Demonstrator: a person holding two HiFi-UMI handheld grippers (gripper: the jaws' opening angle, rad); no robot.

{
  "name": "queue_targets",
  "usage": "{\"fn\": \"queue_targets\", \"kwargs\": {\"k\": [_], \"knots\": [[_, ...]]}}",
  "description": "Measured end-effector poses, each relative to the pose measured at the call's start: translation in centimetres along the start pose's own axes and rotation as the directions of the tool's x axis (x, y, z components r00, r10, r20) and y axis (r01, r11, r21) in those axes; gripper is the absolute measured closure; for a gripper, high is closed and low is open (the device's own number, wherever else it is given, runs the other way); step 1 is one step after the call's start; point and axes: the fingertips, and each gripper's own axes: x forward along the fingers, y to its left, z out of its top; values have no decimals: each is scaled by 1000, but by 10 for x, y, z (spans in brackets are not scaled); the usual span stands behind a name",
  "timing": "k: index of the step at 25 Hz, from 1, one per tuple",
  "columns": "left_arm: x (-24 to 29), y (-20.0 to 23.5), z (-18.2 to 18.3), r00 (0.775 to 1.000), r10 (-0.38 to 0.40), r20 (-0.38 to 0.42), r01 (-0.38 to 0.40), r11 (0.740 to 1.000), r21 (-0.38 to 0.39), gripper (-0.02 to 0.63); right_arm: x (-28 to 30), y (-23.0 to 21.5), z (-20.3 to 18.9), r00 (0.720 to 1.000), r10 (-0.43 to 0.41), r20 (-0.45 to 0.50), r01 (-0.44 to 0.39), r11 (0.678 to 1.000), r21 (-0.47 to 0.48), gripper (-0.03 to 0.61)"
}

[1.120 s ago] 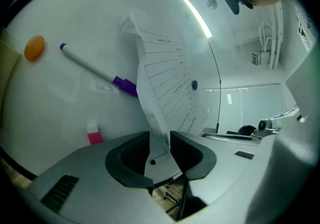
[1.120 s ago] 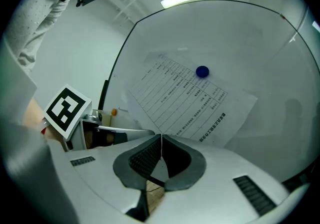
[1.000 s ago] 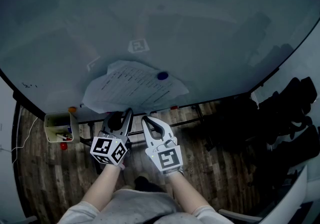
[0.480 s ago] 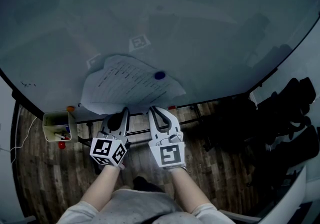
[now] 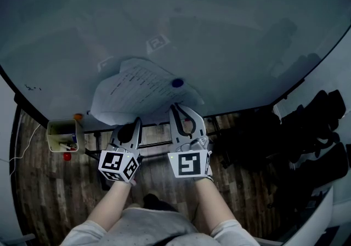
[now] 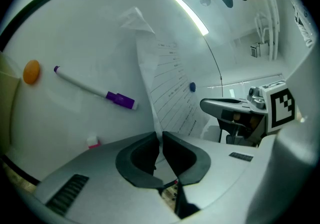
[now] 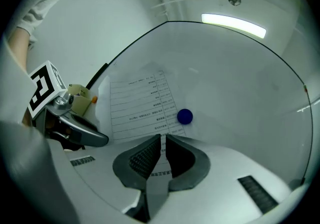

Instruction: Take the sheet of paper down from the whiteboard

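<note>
A printed sheet of paper (image 5: 140, 91) hangs on the whiteboard (image 5: 219, 31), pinned near its right edge by a blue magnet (image 5: 177, 83). My left gripper (image 5: 137, 121) has just been closing and is shut on the sheet's lower edge. In the left gripper view the sheet (image 6: 167, 88) curls off the board and runs down between the jaws (image 6: 161, 135). My right gripper (image 5: 180, 107) is shut on the lower right edge, just below the magnet. In the right gripper view the sheet (image 7: 140, 103) passes between the jaws (image 7: 163, 137), with the magnet (image 7: 184, 116) just beyond them.
A purple marker (image 6: 95, 92) and an orange magnet (image 6: 31, 72) stick to the board left of the sheet. A small box of pens (image 5: 62, 136) hangs at the board's lower left. Dark bags (image 5: 312, 124) sit on the wooden floor at the right.
The left jaws have closed on the sheet's lower edge. The right gripper has risen toward the magnet and rolled, and the sheet's lower part has bulged away from the board.
</note>
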Motion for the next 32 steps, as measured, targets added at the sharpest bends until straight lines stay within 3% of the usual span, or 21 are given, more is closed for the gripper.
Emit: {"fn": "queue_targets", "kwargs": {"k": [5, 7, 15, 32], "knots": [[2, -2, 1, 1000, -1, 0, 1, 1000, -4, 581, 4, -19, 11, 1000, -26, 11, 26, 999, -44, 548], [2, -2, 2, 1000, -3, 1, 3, 1000, -5, 581, 6, -24, 17, 999, -37, 18, 38, 998, -52, 475], [1, 1, 0, 1000, 1, 7, 0, 1000, -14, 581, 15, -35, 33, 997, -71, 24, 74, 979, -191, 463], [-6, 4, 1, 1000, 6, 18, -6, 1000, -17, 581, 25, -37, 38, 997, -72, -7, 70, 977, -199, 446]]}}
